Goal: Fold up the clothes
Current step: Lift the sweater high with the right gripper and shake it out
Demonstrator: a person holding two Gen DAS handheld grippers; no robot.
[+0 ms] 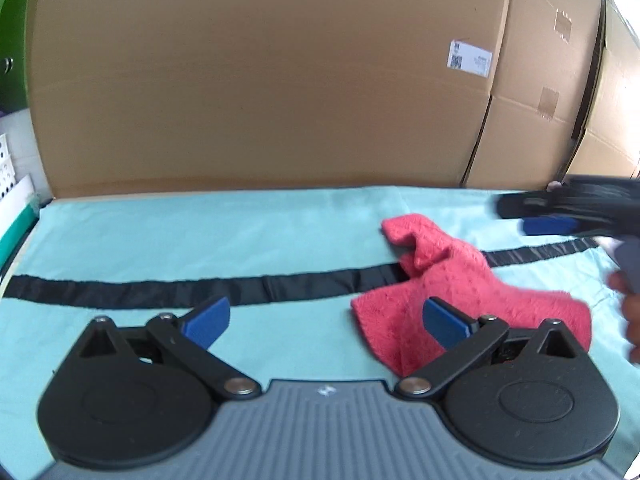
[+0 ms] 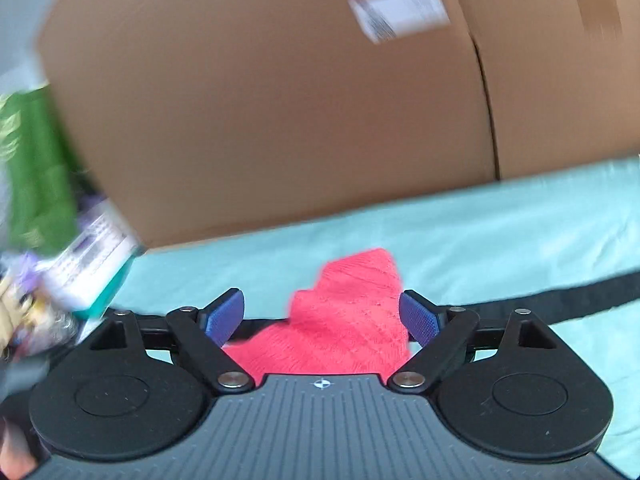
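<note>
The red knitted garment (image 1: 460, 292) is seen lying crumpled on the teal cloth (image 1: 160, 240) that covers the desk, draped across the black stripe (image 1: 120, 290), to the right of the left tongs (image 1: 326, 320) and directly in front of the right tongs (image 2: 322, 314); both tongs are spread wide and nothing is gripped. Because the right wrist view is smeared by motion blur, a fast approach is suggested, so the bunched knit could be pinched through several layers or the teal cloth caught with it. A skewed fold or a garment dragged toward the cardboard boxes (image 1: 260, 80) would likely result.
</note>
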